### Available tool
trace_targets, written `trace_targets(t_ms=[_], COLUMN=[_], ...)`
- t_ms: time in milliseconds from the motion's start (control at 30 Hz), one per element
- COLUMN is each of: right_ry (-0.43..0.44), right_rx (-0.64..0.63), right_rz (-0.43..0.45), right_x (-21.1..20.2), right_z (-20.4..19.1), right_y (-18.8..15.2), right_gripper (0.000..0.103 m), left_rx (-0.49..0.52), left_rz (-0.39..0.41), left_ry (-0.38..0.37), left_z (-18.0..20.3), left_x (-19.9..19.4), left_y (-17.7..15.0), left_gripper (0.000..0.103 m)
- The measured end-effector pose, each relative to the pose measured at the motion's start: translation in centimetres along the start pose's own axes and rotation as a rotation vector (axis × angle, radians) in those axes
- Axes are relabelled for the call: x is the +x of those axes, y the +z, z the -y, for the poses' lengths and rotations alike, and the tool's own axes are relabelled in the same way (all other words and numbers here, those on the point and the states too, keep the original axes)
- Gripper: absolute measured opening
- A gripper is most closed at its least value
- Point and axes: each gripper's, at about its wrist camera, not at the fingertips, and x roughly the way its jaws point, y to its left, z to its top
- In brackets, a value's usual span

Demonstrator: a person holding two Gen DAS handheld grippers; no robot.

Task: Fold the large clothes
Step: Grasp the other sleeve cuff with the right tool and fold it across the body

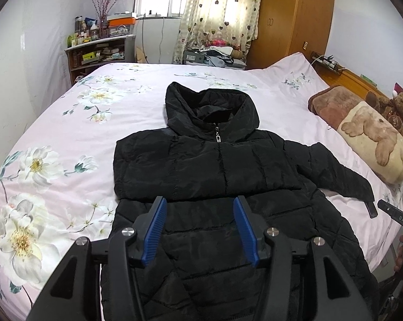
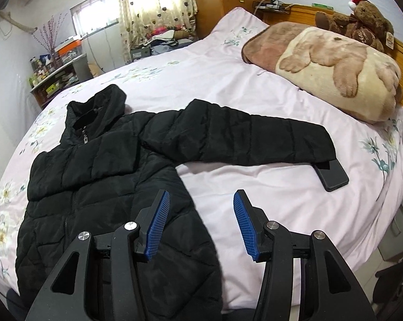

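Observation:
A black hooded puffer jacket (image 1: 215, 165) (image 2: 94, 176) lies face up on the pink floral bed (image 1: 67, 139) (image 2: 255, 187), zipped, hood (image 1: 212, 107) pointing away. One sleeve is folded across its chest (image 1: 174, 168). The other sleeve (image 2: 241, 139) stretches out flat to the right. My left gripper (image 1: 200, 203) hovers open over the jacket's lower front with nothing between its blue pads (image 1: 156, 232). My right gripper (image 2: 201, 195) stands open above the jacket's right edge and the bare sheet, holding nothing. Its black side shows at the right edge of the left wrist view (image 1: 394, 214).
A dark phone (image 2: 332, 174) lies partly under the spread sleeve's cuff. A bear-print blanket roll (image 2: 335, 72) (image 1: 372, 139) and teddy bears (image 2: 362, 24) sit by the wooden headboard. A cluttered shelf (image 1: 99, 50) and a wardrobe (image 1: 292, 16) stand beyond the bed.

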Motion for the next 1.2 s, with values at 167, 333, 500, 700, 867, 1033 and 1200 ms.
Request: trace_targets(t_ms=[167, 333, 500, 700, 867, 1033, 1200], right_ry=[-0.023, -0.037, -0.058, -0.078, -0.070, -0.053, -0.041], right_rx=[0.017, 0.047, 0.105, 0.198, 0.365, 0.489, 0.554], right_rz=[-0.008, -0.025, -0.069, -0.107, -0.142, -0.120, -0.088], right_x=[1.5, 3.7, 7.5, 12.4, 16.5, 18.7, 20.0], right_z=[1.6, 3.1, 5.4, 8.8, 12.7, 15.8, 17.4], right_y=[0.5, 1.3, 2.2, 2.7, 2.5, 2.7, 3.4], right_gripper=[0.057, 0.058, 0.058, 0.059, 0.059, 0.059, 0.064], left_rx=[0.012, 0.015, 0.012, 0.023, 0.011, 0.012, -0.018], left_rz=[-0.009, -0.019, -0.036, -0.075, -0.110, -0.112, -0.123], left_ry=[0.008, 0.024, 0.036, 0.054, 0.066, 0.084, 0.100], left_z=[0.4, 0.3, -0.1, -0.6, -1.0, -1.3, -2.2], left_x=[2.0, 4.7, 7.8, 12.0, 14.8, 16.2, 17.6], left_y=[0.9, 1.9, 2.8, 3.3, 3.0, 2.7, 2.7], left_gripper=[0.055, 0.055, 0.055, 0.055, 0.055, 0.055, 0.055])
